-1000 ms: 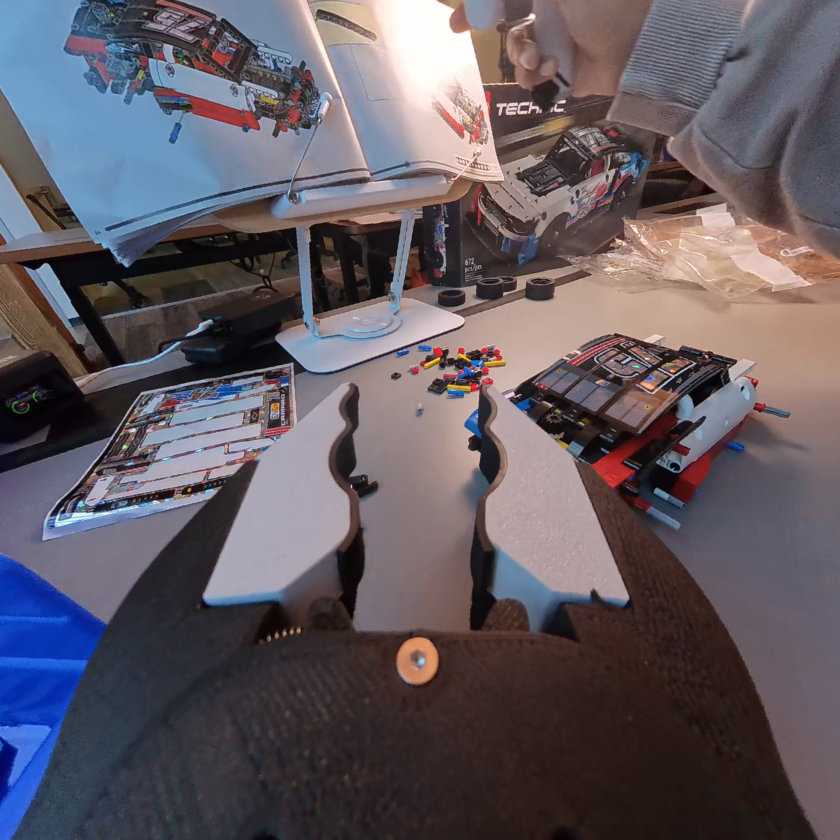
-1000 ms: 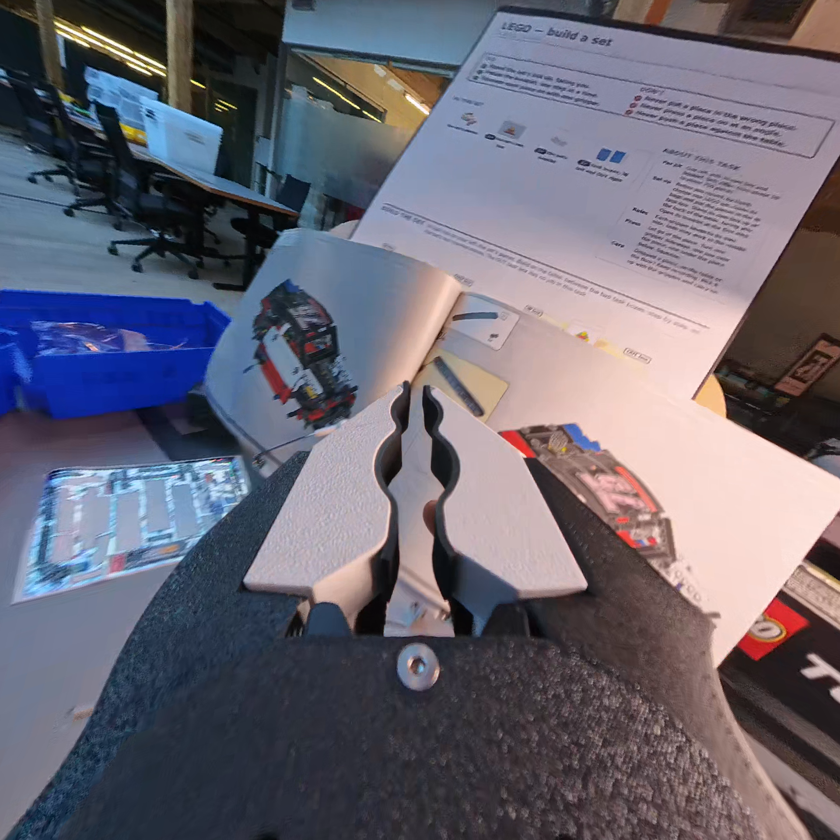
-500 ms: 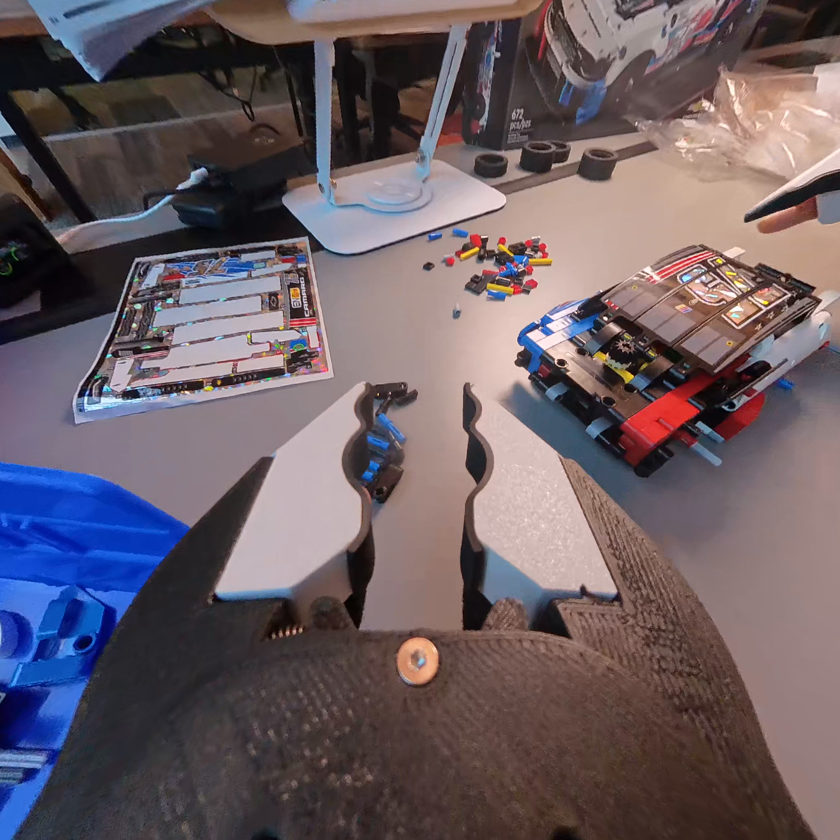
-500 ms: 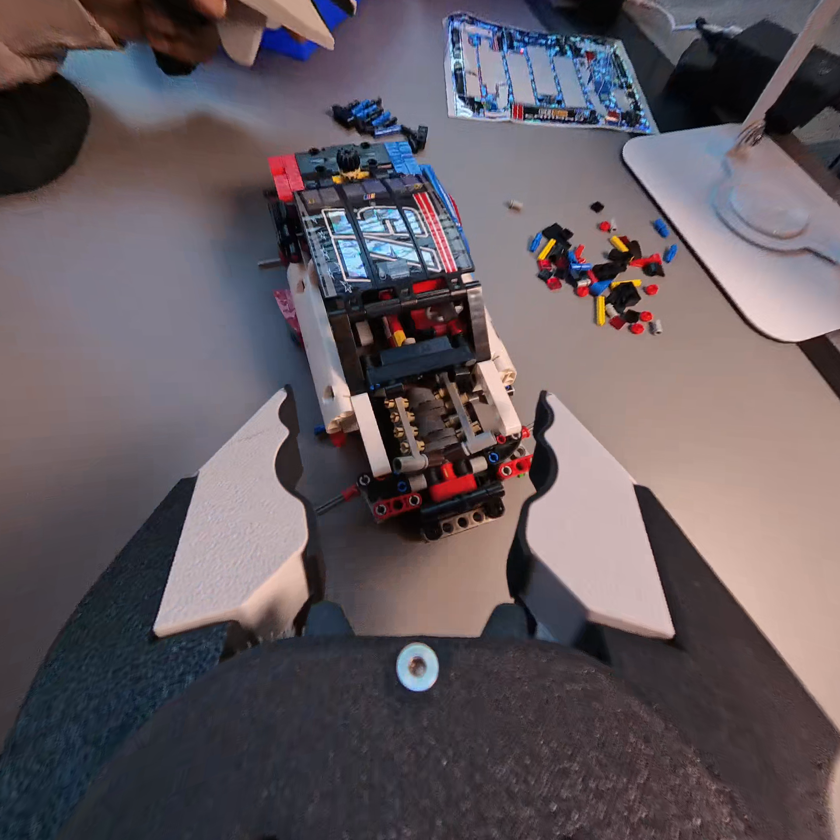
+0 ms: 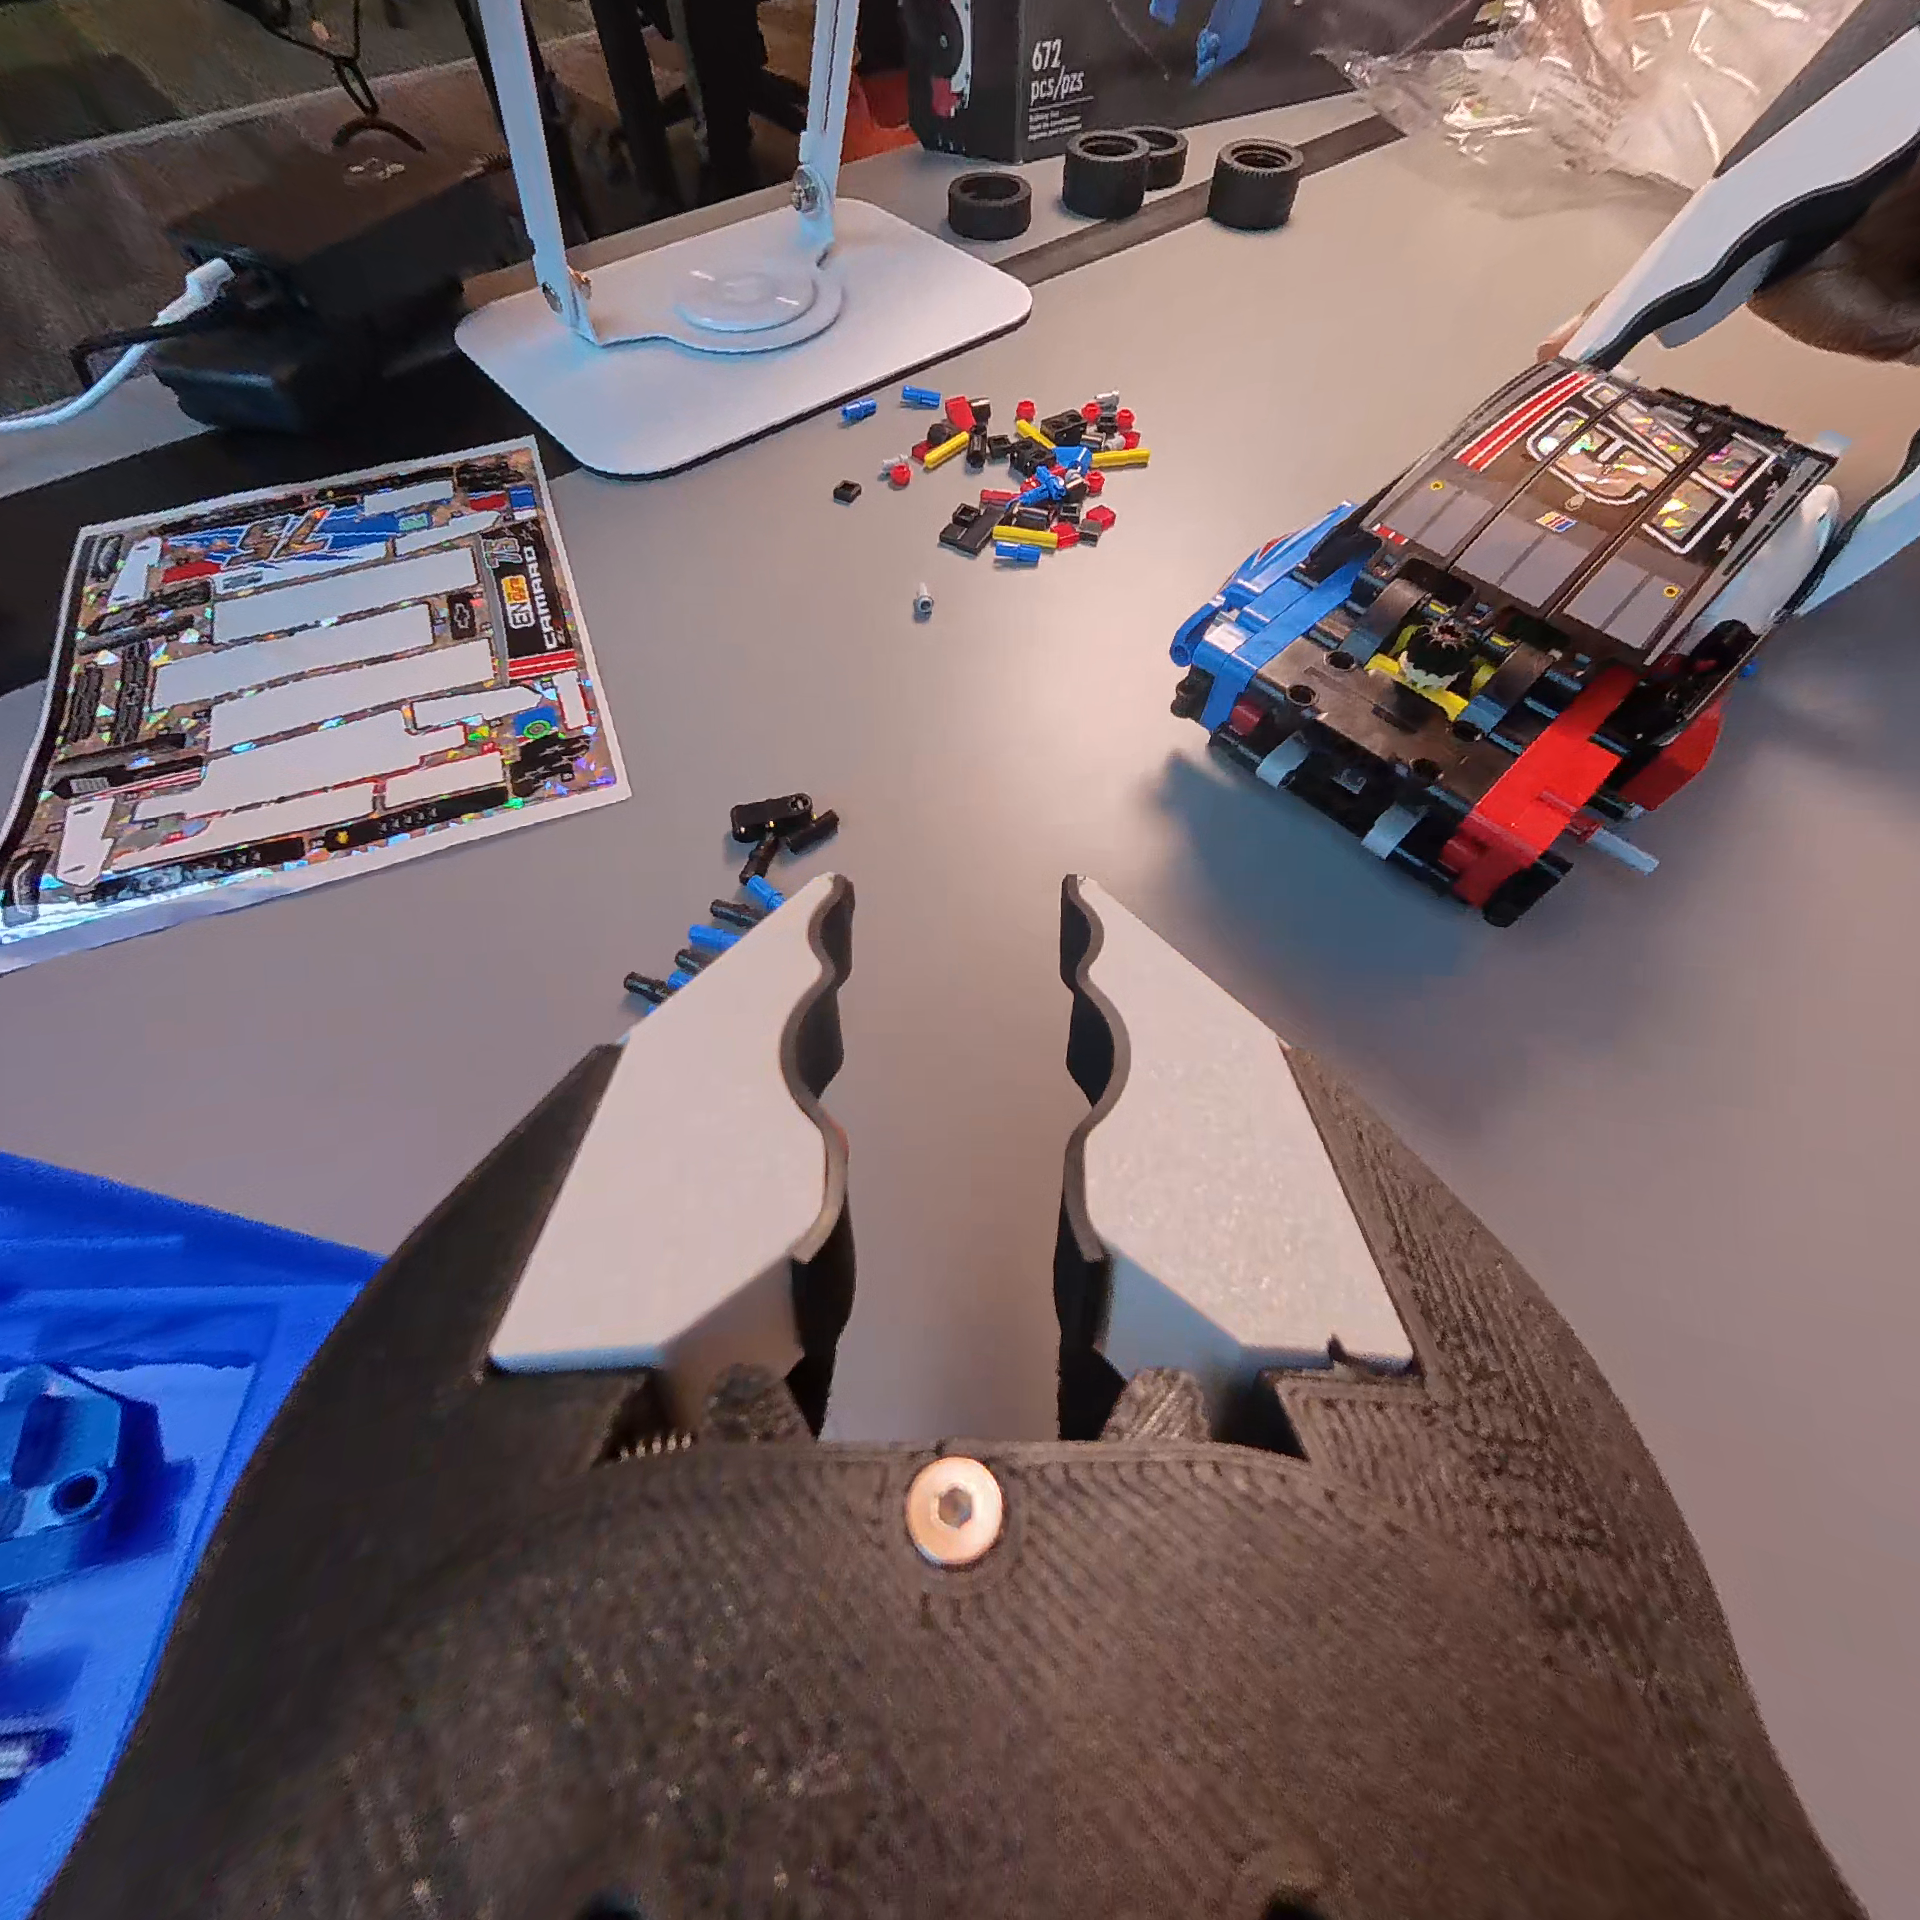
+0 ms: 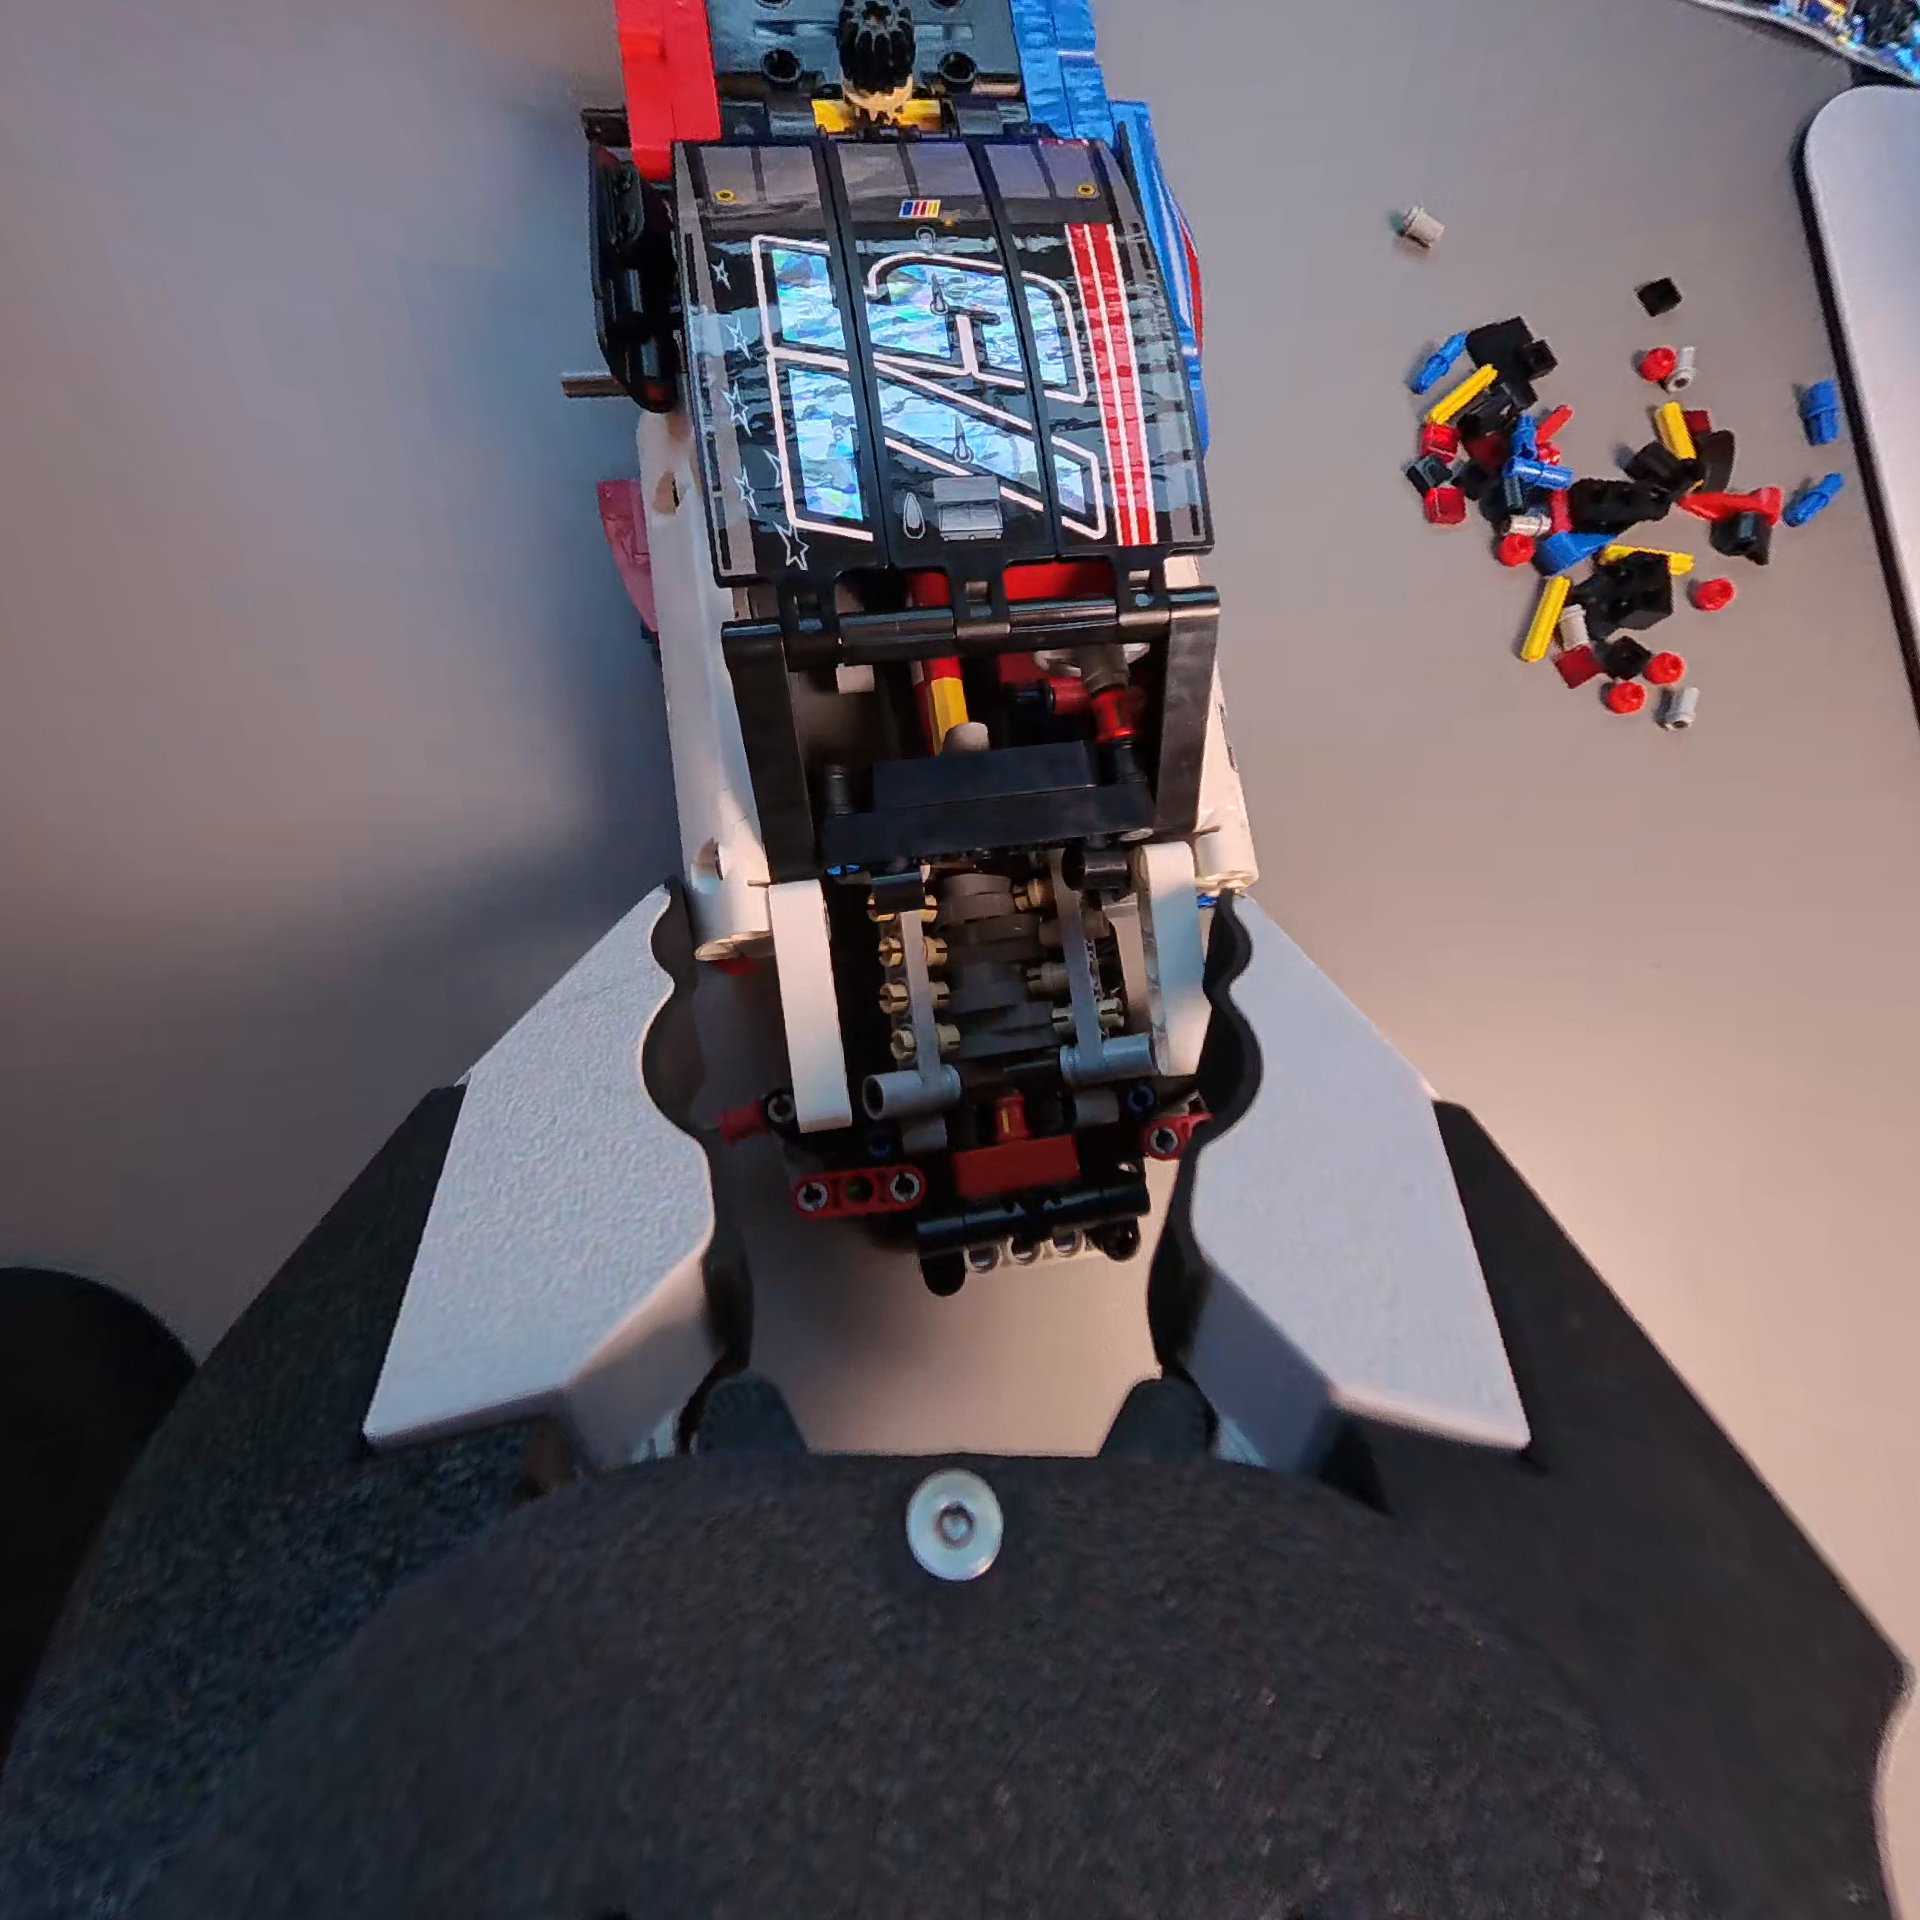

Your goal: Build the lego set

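Note:
The partly built lego car [image 6: 935, 416] stands on the grey table, with a black stickered roof, white sides and an exposed engine at its near end. My right gripper [image 6: 951, 914] is open, one finger on each side of the engine end, close to the white side panels. I cannot tell whether they touch. In the left wrist view the car [image 5: 1507, 644] is at the right, with the right gripper's fingers [image 5: 1714, 239] at its far end. My left gripper [image 5: 951, 894] is open and empty low over the table. A few black and blue pins [image 5: 727, 914] lie by its left finger.
A pile of small coloured parts [image 5: 1029, 468] lies mid-table and also shows in the right wrist view [image 6: 1579, 499]. A sticker sheet [image 5: 301, 675] lies left. The white stand base [image 5: 748, 322], black tyres [image 5: 1122, 177], set box [image 5: 1039, 73] and plastic bags [image 5: 1558, 83] are behind. A blue bin [image 5: 83, 1403] is at the near left. My hands' fingertips stand some 25 cm from each other.
My right gripper left the instruction booklet, opened, came down behind the car and moved forward until its fingers flank the engine end. My left gripper tilted down and drew nearer the pins.

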Demonstrator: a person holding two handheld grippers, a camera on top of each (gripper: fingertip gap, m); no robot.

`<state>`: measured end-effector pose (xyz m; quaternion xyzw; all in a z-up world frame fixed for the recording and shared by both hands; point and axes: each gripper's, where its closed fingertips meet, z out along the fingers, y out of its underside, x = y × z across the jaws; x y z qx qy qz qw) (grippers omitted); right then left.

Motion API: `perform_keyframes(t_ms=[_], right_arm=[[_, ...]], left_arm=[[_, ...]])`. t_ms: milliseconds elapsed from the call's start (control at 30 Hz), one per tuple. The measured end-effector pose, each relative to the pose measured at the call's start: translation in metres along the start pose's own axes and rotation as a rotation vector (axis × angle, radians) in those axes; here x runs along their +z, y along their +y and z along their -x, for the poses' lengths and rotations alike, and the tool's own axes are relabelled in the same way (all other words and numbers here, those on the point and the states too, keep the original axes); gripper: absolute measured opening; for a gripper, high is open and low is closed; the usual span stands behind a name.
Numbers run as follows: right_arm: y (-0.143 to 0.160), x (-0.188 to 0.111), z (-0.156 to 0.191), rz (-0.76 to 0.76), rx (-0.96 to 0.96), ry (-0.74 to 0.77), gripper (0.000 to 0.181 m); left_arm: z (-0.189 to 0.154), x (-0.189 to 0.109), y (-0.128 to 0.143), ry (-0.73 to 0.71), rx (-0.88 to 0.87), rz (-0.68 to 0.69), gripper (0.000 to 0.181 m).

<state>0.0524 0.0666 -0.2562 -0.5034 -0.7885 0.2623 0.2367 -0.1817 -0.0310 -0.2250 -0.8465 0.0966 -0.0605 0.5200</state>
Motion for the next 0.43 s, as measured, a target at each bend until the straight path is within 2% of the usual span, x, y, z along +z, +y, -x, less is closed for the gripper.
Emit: perform_keyframes(t_ms=[67, 133, 200, 267, 333, 433], right_arm=[[-0.001, 0.0, 0.0, -0.004, 0.007, 0.026, 0.097], [-0.005, -0.008, 0.001, -0.035, 0.015, 0.062, 0.099], [-0.019, -0.026, 0.01, -0.131, 0.044, 0.066, 0.1], [-0.03, -0.048, 0.019, -0.216, 0.061, 0.09, 0.097], [-0.038, -0.066, 0.027, -0.304, 0.096, 0.12, 0.085], [-0.039, -0.082, 0.037, -0.387, 0.154, 0.154, 0.072]], left_arm=[[0.0, -0.004, -0.009, 0.008, -0.001, -0.044, 0.039], [0.005, -0.019, -0.029, -0.004, 0.009, -0.113, 0.042], [0.026, -0.051, -0.052, -0.078, 0.026, -0.16, 0.047], [0.068, -0.094, -0.065, -0.206, 0.015, -0.15, 0.047], [0.118, -0.135, -0.063, -0.318, -0.008, -0.061, 0.048], [0.192, -0.172, -0.038, -0.393, -0.035, 0.194, 0.043]])
